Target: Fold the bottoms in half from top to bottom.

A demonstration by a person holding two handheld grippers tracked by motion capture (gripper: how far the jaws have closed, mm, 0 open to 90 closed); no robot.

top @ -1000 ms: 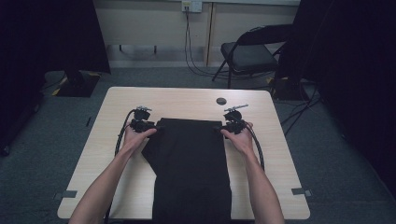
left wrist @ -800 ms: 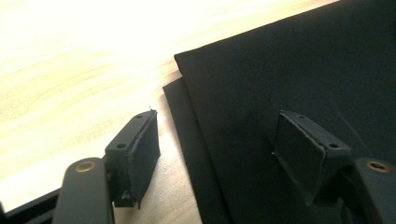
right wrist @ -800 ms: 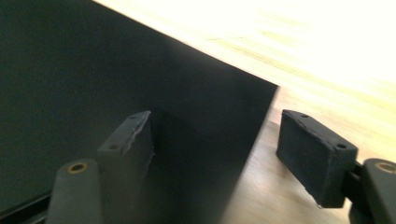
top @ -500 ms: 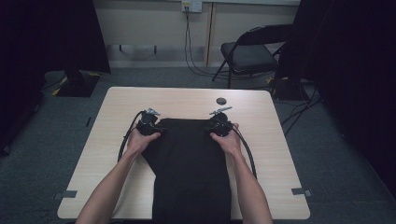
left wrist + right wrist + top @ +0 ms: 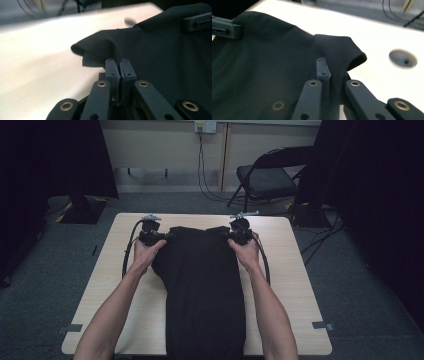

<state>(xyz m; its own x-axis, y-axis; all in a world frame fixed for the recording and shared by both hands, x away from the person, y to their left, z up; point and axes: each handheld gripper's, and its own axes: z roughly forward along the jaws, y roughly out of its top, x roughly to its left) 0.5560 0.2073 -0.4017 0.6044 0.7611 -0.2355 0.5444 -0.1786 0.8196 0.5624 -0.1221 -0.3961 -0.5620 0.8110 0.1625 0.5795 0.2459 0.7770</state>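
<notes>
A black cloth [image 5: 202,285] lies lengthwise down the middle of the light wooden table [image 5: 295,285]. My left gripper [image 5: 165,236] has just closed its jaws on the cloth's far left corner, and the fabric [image 5: 162,50] is pinched between the pads of that gripper [image 5: 119,63]. My right gripper [image 5: 227,235] has likewise just closed on the far right corner; a fold of cloth [image 5: 274,50] bulges out past that gripper [image 5: 329,67]. Both corners are raised off the table.
A round hole [image 5: 403,58] is in the tabletop beyond the right corner. A folding chair [image 5: 270,175] and cables stand behind the table. Dark drapes flank both sides. Bare table lies left and right of the cloth.
Both grippers moved in onto the cloth's far corners, shut on them, and rose, lifting the far edge off the table.
</notes>
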